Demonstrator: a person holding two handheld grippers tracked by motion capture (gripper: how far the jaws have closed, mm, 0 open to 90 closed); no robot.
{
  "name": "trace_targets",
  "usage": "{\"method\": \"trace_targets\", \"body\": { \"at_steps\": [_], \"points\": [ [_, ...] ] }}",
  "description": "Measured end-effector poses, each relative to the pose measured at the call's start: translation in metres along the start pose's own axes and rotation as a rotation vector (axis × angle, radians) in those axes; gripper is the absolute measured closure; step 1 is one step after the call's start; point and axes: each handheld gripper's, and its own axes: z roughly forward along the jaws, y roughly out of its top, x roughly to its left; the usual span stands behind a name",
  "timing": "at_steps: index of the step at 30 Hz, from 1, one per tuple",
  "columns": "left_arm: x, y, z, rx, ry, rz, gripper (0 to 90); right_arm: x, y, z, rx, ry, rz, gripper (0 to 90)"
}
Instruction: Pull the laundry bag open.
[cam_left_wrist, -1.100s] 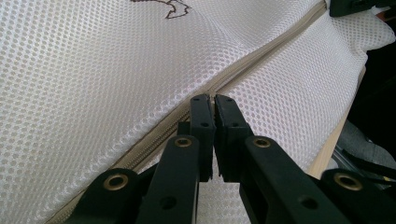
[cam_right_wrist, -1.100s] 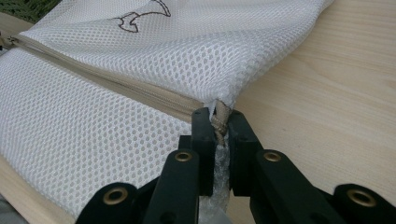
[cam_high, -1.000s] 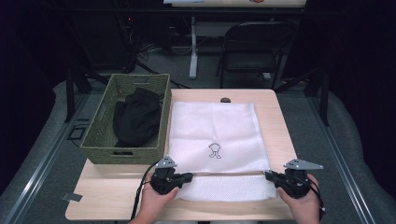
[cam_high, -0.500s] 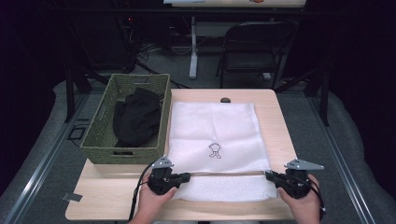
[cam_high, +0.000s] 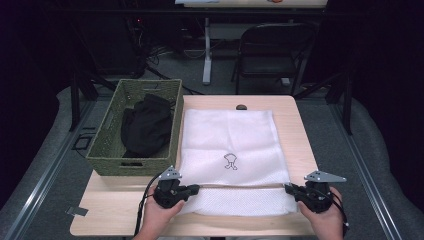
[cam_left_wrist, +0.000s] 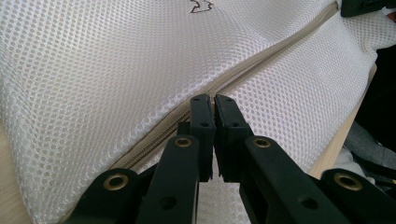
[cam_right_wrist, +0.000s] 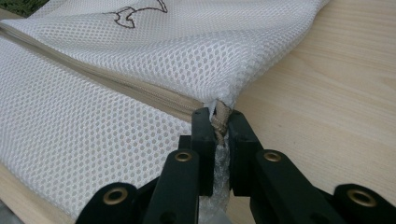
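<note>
At the left of the high view a woven green basket (cam_high: 107, 150) holds a black garment (cam_high: 146, 125) and sits just beside the white mesh laundry bag (cam_high: 230, 140), which lies flat across the middle of the wooden tabletop (cam_high: 295, 125). The left claw (cam_high: 192, 189), low in the frame, meets the bag's left edge at the beige zipper (cam_high: 240, 186). The left gripper view adds what the overhead cannot: its jaws are pressed together over the zipper line (cam_left_wrist: 261, 60), though what they pinch is hidden. At lower right, the right claw (cam_high: 291, 189) holds the bag's other edge; the right gripper view shows it clamped on the zipper's end tab (cam_right_wrist: 221, 117) at the bag's corner. A small dark knob (cam_high: 241, 107) sits beyond the bag's far edge.
</note>
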Motion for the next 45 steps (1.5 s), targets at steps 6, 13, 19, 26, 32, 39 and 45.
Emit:
{"method": "trace_targets", "body": {
  "at_steps": [6, 13, 19, 26, 32, 39, 45],
  "points": [
    [0.003, -0.001, -0.001, 0.015, 0.016, 0.007, 87.4, 0.000, -0.001, 0.002, 0.008, 0.001, -0.002, 83.5],
    [0.009, -0.003, -0.008, 0.022, 0.011, -0.013, 87.4, -0.003, -0.001, 0.003, 0.017, -0.021, -0.009, 83.5],
    [0.009, -0.005, -0.012, 0.027, 0.018, -0.004, 87.4, -0.002, -0.001, 0.003, 0.009, 0.006, 0.000, 83.4],
    [0.010, -0.008, -0.017, 0.022, 0.016, 0.002, 87.4, 0.001, -0.001, 0.005, 0.014, 0.012, -0.008, 83.3],
    [0.010, -0.008, -0.018, 0.027, 0.018, 0.001, 87.4, 0.002, 0.000, 0.005, 0.015, 0.014, -0.009, 83.4],
    [0.023, -0.013, -0.027, 0.015, 0.057, -0.045, 87.4, -0.008, -0.003, 0.001, 0.010, -0.023, 0.023, 83.5],
    [0.021, -0.016, -0.028, 0.022, 0.058, -0.036, 87.4, -0.008, -0.003, 0.003, 0.014, -0.021, 0.014, 83.5]
  ]
}}
